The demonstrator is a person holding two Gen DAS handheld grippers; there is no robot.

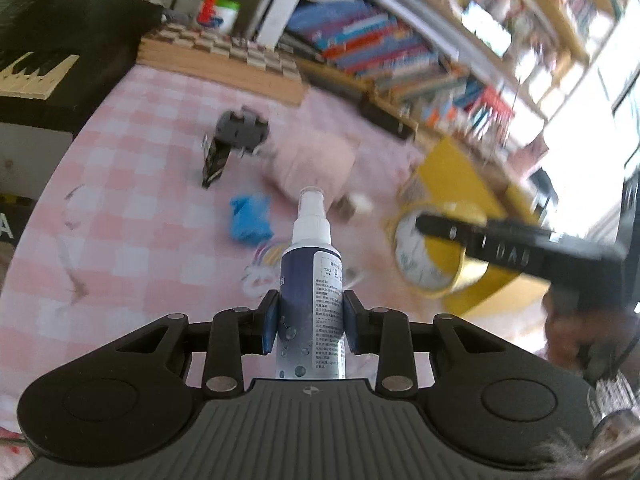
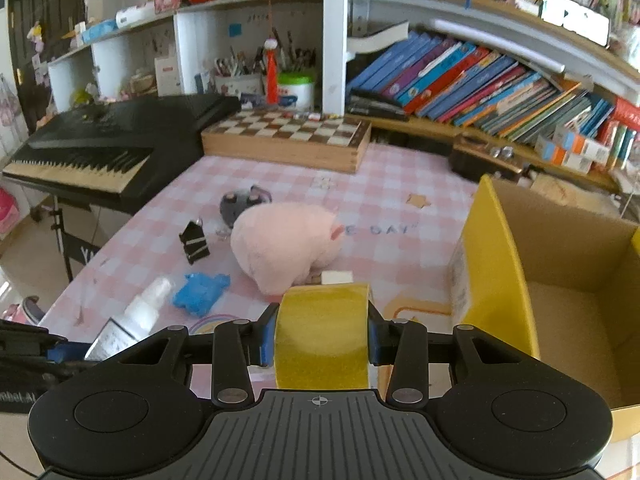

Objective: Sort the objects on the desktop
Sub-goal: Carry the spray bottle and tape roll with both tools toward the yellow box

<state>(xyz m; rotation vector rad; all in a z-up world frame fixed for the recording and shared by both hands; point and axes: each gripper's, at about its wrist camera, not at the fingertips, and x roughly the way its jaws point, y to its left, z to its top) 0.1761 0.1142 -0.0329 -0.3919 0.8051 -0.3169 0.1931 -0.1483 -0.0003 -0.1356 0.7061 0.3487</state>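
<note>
Spray bottle (image 1: pixel 310 300) clamped upright between left claw (image 1: pixel 310 322) pads.

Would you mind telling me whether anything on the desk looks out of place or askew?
The pink plush toy lies tipped face-down on the checked tablecloth, and a crumpled blue item lies beside it. Nothing looks spilled or broken.

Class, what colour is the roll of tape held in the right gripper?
Yellow; the roll of tape shows best in the right wrist view.
</note>
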